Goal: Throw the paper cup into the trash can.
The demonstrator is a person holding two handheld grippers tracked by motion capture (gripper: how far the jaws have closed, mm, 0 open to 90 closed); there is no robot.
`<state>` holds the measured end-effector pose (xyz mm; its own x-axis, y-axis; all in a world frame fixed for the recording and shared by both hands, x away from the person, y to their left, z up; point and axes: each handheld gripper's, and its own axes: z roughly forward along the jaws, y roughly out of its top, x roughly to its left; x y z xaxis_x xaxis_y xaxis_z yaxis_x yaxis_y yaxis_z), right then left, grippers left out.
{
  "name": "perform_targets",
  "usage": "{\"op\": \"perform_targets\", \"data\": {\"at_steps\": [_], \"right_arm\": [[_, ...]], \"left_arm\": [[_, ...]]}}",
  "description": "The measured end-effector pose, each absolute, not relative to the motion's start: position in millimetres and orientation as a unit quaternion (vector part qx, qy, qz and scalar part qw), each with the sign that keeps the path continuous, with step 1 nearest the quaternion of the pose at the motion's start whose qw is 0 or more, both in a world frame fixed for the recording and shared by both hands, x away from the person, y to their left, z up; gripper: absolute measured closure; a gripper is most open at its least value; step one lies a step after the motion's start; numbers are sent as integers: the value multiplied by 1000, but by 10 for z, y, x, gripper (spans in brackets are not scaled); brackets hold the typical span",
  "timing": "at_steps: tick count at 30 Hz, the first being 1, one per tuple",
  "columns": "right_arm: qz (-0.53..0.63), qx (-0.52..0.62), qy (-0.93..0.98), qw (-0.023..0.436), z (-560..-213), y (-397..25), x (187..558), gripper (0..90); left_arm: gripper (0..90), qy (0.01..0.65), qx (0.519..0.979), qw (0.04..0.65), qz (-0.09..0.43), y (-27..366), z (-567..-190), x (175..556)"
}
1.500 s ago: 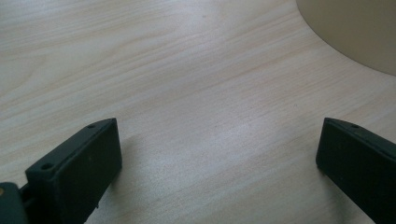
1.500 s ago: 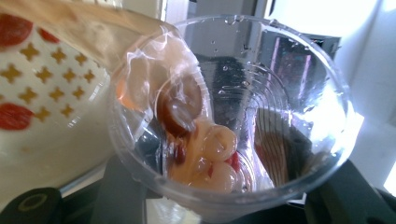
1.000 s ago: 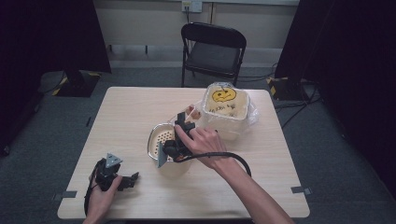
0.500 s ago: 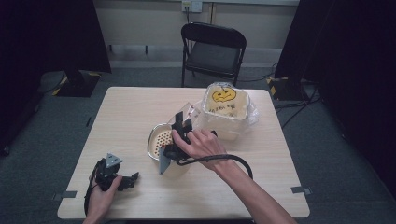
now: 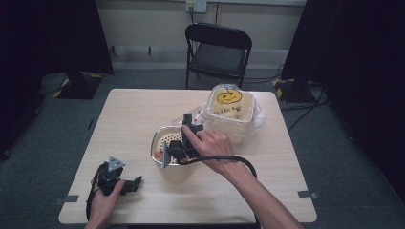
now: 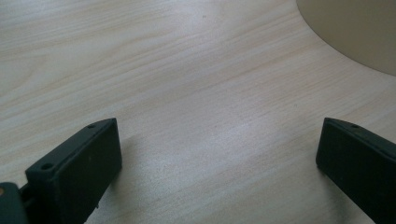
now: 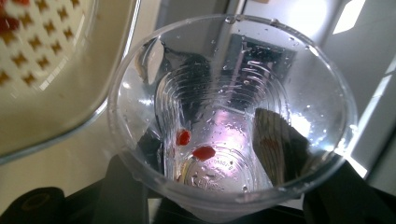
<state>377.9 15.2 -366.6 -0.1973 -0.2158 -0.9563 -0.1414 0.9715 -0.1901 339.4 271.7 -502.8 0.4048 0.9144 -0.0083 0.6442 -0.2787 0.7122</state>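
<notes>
My right gripper is shut on a clear plastic cup, held on its side over the rim of a cream strainer bowl at mid-table. The cup is wet inside, with two small red bits near its bottom. In the right gripper view the strainer's perforated floor lies at the upper left, with red bits at its edge. My left gripper rests on the table at the front left, open, with bare wood between its jaws.
A white tub with a yellow smiley face stands in a clear bag just right of the bowl. A black folding chair is beyond the table's far edge. A beige curved object lies ahead of the left gripper.
The right hand has shifted and turned slightly over the bowl with the cup in it. The left gripper has stayed put.
</notes>
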Motion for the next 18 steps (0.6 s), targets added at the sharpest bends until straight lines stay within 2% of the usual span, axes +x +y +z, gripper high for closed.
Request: {"op": "perform_targets", "data": {"at_steps": [8, 9, 11, 12, 13, 16, 17, 18], "right_arm": [[135, 36, 841, 523, -3405, -88, 3880, 506], [135, 36, 841, 523, -3405, -88, 3880, 506], [183, 83, 851, 485, -3353, -195, 3923, 505], [183, 83, 851, 485, -3353, -195, 3923, 505], [219, 110, 855, 457, -3327, -291, 3957, 504], [258, 136, 858, 424, -3312, -397, 4006, 503], [295, 164, 857, 389, -3307, -499, 4054, 503], [295, 164, 857, 389, -3307, -499, 4054, 503]], "left_arm": [[0, 505, 772, 326, 208, 2717, -5028, 3394], [0, 505, 772, 325, 208, 2717, -5028, 3394], [0, 505, 772, 326, 207, 2716, -5029, 3394], [0, 505, 772, 326, 207, 2716, -5029, 3394], [0, 505, 772, 326, 207, 2716, -5029, 3394], [0, 505, 772, 326, 207, 2716, -5029, 3394], [0, 505, 772, 326, 208, 2716, -5029, 3394], [0, 505, 772, 326, 208, 2716, -5028, 3394]]}}
